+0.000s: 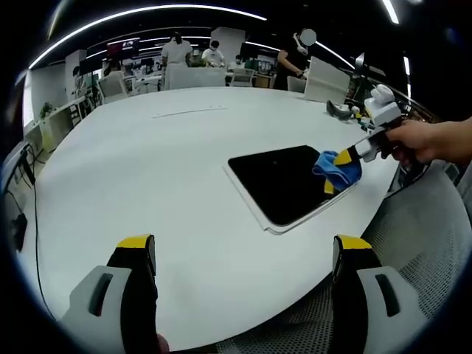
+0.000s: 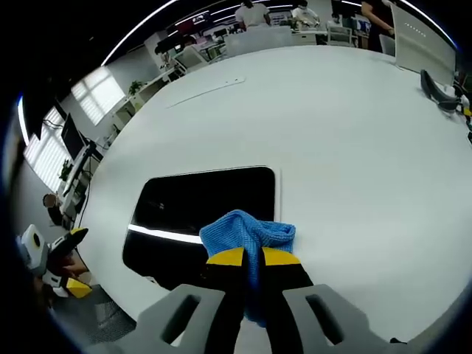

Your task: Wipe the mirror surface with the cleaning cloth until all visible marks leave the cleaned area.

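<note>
**Wiping the mirror's near edge**

The right gripper [image 2: 253, 257] is pinching the blue cloth [image 2: 247, 234] against the mirror [image 2: 199, 206] edge; marks seemingly invisible. Keep pressure flat, sweeping across. The left gripper [image 1: 243, 247] is hanging spread, off the mirror.

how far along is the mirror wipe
Done: the right gripper has the blue cloth pinched and pressed at one edge of the mirror. In hand: wiping from that edge. Left: most of the dark glass lies beyond the cloth; marks are too faint to judge. The left gripper hangs open over the table.
</note>
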A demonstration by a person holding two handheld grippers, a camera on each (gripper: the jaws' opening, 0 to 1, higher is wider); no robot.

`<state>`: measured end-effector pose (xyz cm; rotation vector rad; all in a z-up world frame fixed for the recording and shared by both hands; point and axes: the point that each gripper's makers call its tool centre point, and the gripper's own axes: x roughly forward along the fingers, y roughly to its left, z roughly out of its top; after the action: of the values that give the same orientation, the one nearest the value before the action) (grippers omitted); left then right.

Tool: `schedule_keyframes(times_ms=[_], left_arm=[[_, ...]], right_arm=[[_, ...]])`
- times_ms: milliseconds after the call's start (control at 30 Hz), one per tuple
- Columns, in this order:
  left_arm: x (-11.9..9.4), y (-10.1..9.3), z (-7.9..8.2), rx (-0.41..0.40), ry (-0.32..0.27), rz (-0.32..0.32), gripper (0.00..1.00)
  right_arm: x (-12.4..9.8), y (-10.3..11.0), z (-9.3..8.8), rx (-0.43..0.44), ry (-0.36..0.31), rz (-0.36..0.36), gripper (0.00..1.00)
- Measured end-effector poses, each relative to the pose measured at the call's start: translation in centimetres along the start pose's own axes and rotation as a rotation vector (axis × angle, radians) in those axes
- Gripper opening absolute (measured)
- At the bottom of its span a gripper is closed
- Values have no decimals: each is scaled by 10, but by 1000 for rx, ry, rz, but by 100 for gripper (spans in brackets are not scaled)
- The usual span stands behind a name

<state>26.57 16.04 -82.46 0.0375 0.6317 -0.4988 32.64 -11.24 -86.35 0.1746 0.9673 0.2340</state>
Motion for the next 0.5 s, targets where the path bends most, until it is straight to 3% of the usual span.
schedule_keyframes(times_ms=[500], left_arm=[[-1, -2, -1, -2, 7, -2, 99]], right_arm=[[-8, 2, -12, 13, 1, 3, 2]])
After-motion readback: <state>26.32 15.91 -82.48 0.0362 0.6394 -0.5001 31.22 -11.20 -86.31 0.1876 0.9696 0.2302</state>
